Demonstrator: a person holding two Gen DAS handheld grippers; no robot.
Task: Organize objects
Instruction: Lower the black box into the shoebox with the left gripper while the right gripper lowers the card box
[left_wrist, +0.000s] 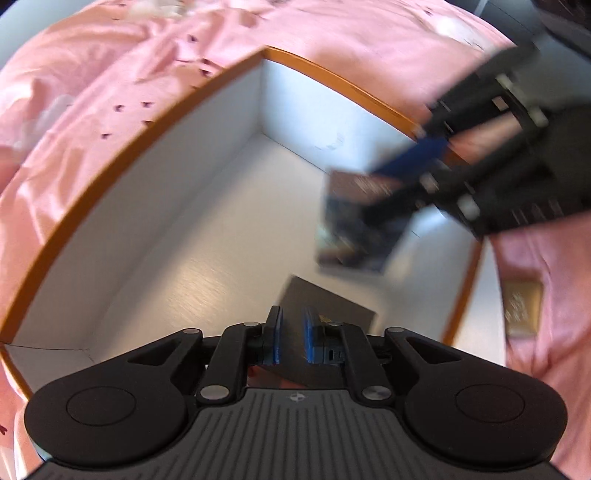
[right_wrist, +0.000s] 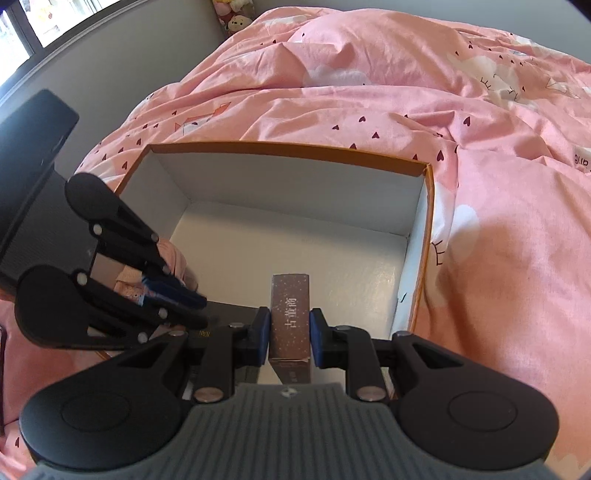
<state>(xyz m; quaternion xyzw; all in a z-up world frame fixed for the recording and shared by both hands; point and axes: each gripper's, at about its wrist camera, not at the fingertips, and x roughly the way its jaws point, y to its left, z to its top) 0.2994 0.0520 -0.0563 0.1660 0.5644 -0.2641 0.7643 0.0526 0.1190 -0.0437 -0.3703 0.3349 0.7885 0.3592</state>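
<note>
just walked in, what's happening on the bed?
A person works two handheld grippers over an open orange-rimmed cardboard box with a white inside that sits on a pink heart-print bedspread. The right gripper is clamped on a slim brown speckled carton, held above the box floor. The left gripper is nearly shut over a flat dark grey box lying inside; whether it grips is unclear.

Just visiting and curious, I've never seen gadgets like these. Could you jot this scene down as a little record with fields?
Setting: pink heart-print bedding
Container: open orange-rimmed box, white inside, lying on the bedding
Right claw: shut on a small brown box, held over the container
Left claw: nearly closed over a dark flat item in the container; grip unclear
</note>
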